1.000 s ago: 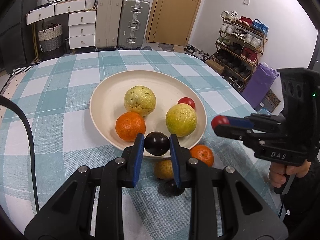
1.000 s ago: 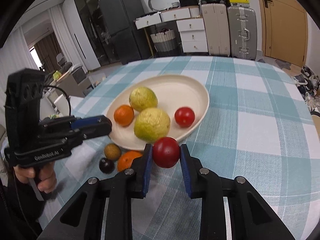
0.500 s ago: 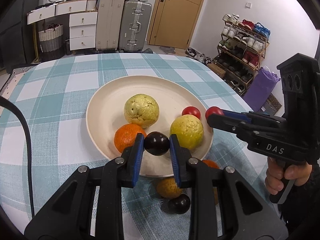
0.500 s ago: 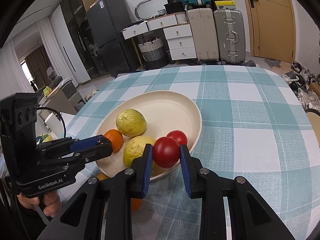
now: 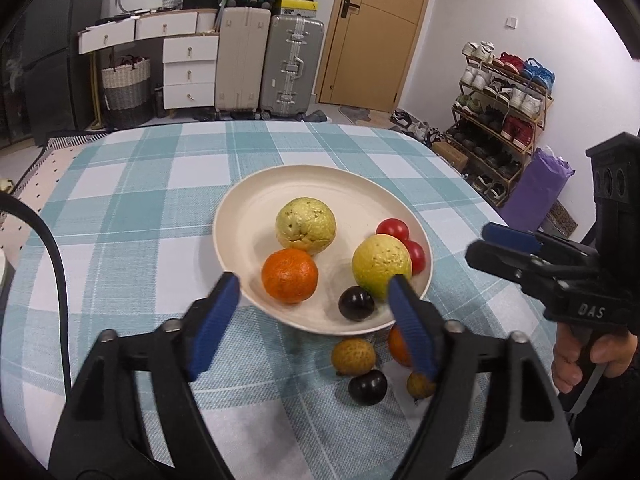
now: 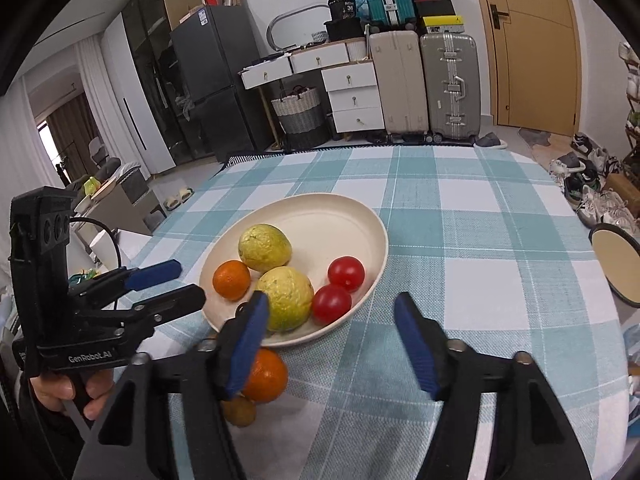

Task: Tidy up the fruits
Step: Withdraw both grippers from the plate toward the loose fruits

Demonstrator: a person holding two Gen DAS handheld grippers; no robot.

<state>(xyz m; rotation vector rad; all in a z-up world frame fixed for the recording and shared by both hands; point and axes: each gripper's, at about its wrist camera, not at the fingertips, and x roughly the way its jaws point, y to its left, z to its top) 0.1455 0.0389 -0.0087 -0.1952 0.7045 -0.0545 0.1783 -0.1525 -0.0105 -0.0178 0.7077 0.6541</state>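
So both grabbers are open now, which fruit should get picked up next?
Probably the left gripper should drop back to the dark plum on the cloth. It is open and empty, and that plum, two brownish fruits and an orange lie just off the plate.

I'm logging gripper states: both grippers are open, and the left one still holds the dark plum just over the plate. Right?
Not quite. The left gripper is open and empty; the left wrist view shows the dark plum lying on the plate between its spread fingers. The right gripper is open too.
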